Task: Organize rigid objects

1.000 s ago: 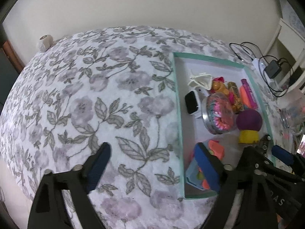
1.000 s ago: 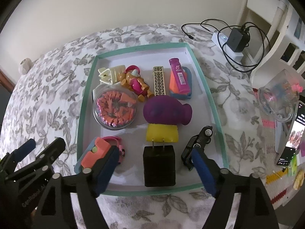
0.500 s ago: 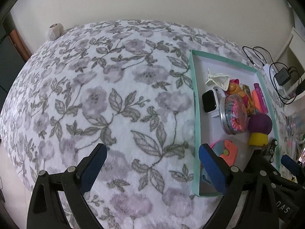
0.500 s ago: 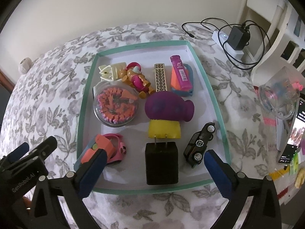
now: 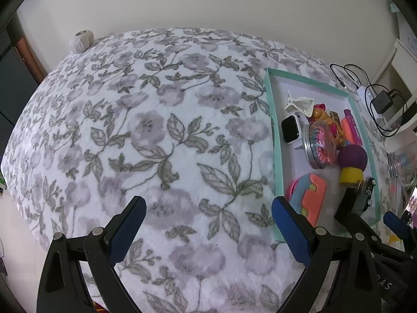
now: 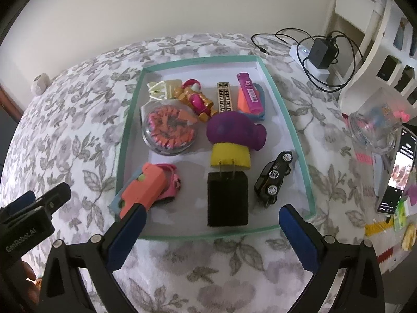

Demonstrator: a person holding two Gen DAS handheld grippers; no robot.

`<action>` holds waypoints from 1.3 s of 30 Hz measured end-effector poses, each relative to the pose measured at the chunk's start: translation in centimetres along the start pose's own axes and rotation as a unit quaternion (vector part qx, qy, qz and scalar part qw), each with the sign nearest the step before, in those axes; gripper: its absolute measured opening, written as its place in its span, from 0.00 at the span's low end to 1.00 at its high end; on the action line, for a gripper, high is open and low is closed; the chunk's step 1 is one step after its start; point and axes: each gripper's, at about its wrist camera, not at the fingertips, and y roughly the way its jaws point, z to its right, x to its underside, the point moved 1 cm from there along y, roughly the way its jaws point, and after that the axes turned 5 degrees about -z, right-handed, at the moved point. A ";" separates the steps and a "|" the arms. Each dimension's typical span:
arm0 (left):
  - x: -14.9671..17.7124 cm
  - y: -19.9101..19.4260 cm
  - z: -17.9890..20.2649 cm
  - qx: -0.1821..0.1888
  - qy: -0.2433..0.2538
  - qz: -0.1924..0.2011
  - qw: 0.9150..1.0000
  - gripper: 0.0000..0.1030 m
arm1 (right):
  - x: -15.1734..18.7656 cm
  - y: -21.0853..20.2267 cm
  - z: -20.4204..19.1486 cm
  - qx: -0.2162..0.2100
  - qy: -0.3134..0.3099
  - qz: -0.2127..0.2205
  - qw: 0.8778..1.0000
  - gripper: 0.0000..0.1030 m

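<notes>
Near tray: both tools wide open, empty, left tool, right tool; items corralled inside.

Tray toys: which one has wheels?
The black toy car, at the right side of the tray beside the black charger. The pink figure and purple mushroom toy have no wheels.

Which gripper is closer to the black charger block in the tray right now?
Right. The right gripper is open at the tray's near edge, with the black charger block just ahead between its fingers. The left gripper is open over the floral blanket, left of the tray.
</notes>
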 end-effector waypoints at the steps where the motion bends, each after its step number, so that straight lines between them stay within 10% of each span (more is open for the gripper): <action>1: 0.2 -0.2 -0.1 0.000 0.002 0.002 1.000 0.94 | 0.2 -0.1 -0.2 -0.001 -0.002 0.001 1.000 1.00; 39: 4.5 -3.3 -2.4 -0.010 0.032 0.017 0.999 0.94 | 3.8 -2.9 -1.3 -0.006 -0.015 0.018 1.000 1.00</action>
